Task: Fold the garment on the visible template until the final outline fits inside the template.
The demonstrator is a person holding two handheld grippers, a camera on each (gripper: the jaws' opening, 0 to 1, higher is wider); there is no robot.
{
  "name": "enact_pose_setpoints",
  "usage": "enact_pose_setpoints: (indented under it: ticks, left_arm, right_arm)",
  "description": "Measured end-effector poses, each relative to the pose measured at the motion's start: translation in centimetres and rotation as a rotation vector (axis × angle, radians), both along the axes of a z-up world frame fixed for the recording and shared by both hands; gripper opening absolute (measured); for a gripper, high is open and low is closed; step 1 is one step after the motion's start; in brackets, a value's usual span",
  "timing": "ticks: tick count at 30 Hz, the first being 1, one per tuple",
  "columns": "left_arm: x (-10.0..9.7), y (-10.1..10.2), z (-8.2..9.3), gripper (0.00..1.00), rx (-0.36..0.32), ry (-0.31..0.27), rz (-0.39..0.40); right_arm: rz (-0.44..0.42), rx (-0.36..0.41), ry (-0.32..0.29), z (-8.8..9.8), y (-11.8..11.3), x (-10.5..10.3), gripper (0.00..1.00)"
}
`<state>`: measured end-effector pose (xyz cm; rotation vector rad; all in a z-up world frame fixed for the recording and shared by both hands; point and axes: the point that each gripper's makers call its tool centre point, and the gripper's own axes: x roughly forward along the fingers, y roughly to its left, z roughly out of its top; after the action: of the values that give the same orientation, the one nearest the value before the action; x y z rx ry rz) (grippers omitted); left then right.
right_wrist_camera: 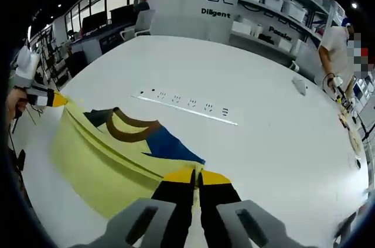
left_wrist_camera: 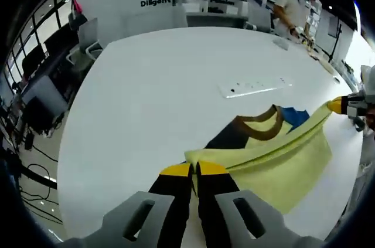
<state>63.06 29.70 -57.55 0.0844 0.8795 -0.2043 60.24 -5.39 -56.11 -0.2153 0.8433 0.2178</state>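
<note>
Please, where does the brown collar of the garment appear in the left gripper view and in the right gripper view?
Left gripper view: the brown collar lies right of centre, beyond the lifted yellow fold, below the white strip.
Right gripper view: the brown collar lies left of centre, behind the yellow fold, below the white strip.
Shared landmark: the white strip with dark marks on the table.
</note>
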Motion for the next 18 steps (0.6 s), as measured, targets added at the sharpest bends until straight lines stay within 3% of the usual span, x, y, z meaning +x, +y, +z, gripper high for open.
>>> enact_pose_setpoints:
  ticks: [3, 4, 8, 11, 15, 18]
  left_arm:
    - [0.4, -0.3, -0.3, 0.02, -0.008, 0.0, 0.003]
    - [0.8, -0.3, -1.5, 0.02, -0.018, 0.023, 0.028]
    - [1.2, -0.1, -2.5, 0.03, -0.03, 0.039, 0.054]
    - [1.5, -0.1, -3.4, 0.03, -0.032, 0.055, 0.071]
    - [1.7, -0.2, -3.8, 0.03, -0.032, 0.065, 0.071]
    - [1.7, -0.3, -3.8, 0.03, -0.039, 0.063, 0.078]
  right_arm:
    - [-0.006, -0.015, 0.01, -0.7, -0.3, 0.2, 0.0]
    - [-0.012, -0.007, 0.02, -1.6, -0.4, 1.2, 0.0]
    - [-0.014, -0.006, 0.017, -2.7, -0.5, 2.7, 0.0]
    - [-0.012, -0.008, 0.03, -3.0, -0.5, 2.5, 0.0]
    - [-0.013, -0.005, 0.041, -4.1, -0.6, 3.0, 0.0]
    - [-0.043, 0.034, 0.03, -3.8, -0.6, 3.3, 0.0]
